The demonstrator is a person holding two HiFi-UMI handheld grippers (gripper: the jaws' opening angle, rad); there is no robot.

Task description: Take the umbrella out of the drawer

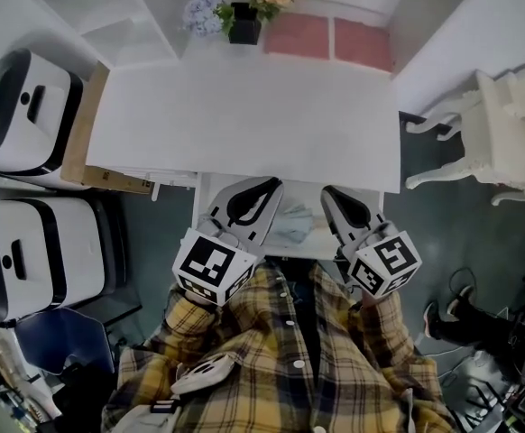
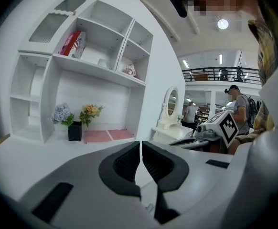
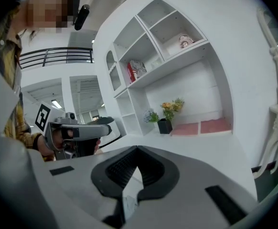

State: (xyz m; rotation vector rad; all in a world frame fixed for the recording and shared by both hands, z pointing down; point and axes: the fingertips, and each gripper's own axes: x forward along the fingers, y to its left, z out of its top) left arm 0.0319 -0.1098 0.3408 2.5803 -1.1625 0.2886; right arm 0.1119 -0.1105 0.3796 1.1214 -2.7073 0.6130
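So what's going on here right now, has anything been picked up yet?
Not yet. A person holds a gripper in each hand at the open drawer under the white desk. The left gripper and the right gripper are both shut and empty, side by side. A pale bluish bundle, likely the umbrella, lies in the drawer between them, not gripped.

White desk (image 1: 244, 115) with flower vase (image 1: 244, 27)
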